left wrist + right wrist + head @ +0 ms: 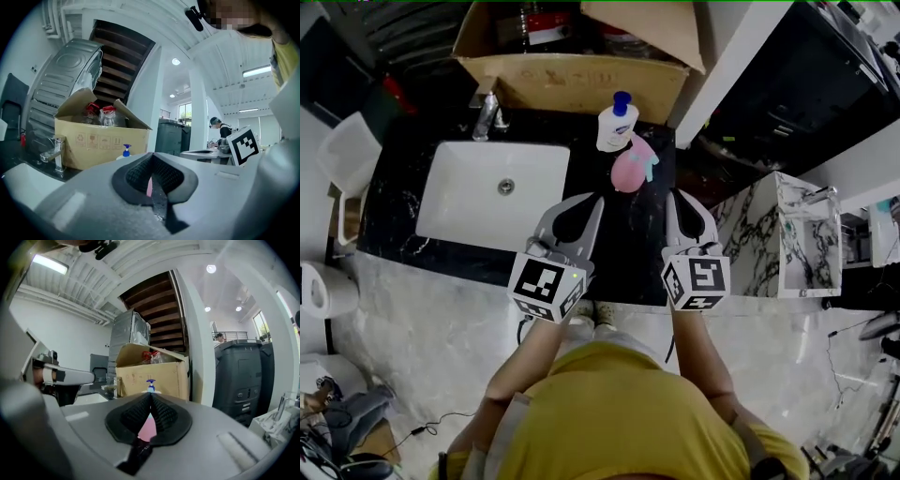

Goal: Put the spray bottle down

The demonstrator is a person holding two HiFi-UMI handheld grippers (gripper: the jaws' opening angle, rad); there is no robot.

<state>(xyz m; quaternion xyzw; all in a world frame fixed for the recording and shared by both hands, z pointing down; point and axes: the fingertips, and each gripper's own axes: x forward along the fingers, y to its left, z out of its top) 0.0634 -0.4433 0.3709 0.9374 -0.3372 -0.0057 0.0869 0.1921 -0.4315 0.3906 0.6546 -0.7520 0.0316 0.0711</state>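
The pink spray bottle [626, 171] with a teal trigger rests on the black counter [628, 246], right in front of a white pump bottle [617, 122] with a blue top. Neither gripper touches it. My left gripper [598, 200] hangs a little nearer than the bottle and to its left, jaws together and empty. My right gripper [671, 194] hangs to its right, also shut on nothing. In the left gripper view only a pink sliver of the bottle [149, 186] shows behind the shut left gripper [152, 154]. The same pink bottle [148, 427] shows behind the right gripper [151, 393].
A white sink [459, 202] with a chrome faucet [487, 117] takes up the counter's left half. An open cardboard box [572, 80] with bottles stands at the back. A marble-patterned cabinet [787, 234] is at the right. The pump bottle [125, 151] stands before the box [101, 145].
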